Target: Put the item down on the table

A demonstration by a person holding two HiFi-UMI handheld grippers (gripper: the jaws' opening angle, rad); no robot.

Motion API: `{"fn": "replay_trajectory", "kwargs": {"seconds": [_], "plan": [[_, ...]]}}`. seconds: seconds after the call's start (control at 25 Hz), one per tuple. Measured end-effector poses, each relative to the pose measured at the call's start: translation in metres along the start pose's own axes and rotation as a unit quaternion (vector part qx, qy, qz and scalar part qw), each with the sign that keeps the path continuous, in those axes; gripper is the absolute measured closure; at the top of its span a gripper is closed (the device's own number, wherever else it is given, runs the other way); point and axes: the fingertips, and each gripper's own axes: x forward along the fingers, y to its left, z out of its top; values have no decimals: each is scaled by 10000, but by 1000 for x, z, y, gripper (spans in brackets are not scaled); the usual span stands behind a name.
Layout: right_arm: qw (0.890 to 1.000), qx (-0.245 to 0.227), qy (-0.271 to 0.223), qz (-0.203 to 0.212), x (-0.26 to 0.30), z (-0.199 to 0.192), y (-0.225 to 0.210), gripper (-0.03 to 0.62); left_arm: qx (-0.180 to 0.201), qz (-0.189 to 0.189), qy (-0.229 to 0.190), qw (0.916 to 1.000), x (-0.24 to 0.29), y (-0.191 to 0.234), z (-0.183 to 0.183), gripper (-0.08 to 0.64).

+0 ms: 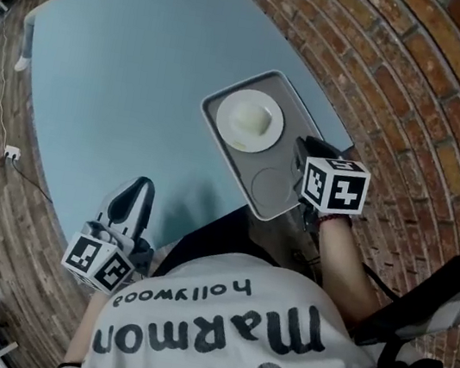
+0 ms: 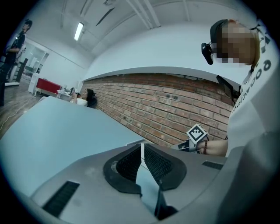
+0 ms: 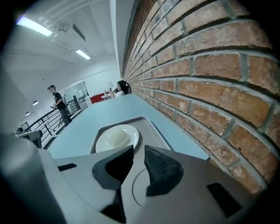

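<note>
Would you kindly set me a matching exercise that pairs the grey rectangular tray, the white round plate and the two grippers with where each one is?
Things:
1. white round plate
2. grey rectangular tray
3. left gripper
4. right gripper

Places:
A. on the light blue table, beside the brick wall
B. at the tray's near end, jaws slightly apart
C. in the tray's far half
D. by the table's near edge, apart from the tray

Pairs: 1-C; 2-A; 3-D; 4-B
</note>
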Motion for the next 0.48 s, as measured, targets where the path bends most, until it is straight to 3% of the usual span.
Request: {"fn": "replay_trajectory", "kwargs": {"seconds": [0.12,0.32,0.48], "plan": [[9999,93,-60,-118,-25,-14,-14,521,333,-265,19,9991,4,-22,0,534],[9998,25,-115,-172,-71,-46,-23,550,217,-532,53,9983,-2,-56,-8,534],[9976,-3,-690,110,-113,-56,-21,581,302,-739,132,9967,-7,-79,-18,534]]}}
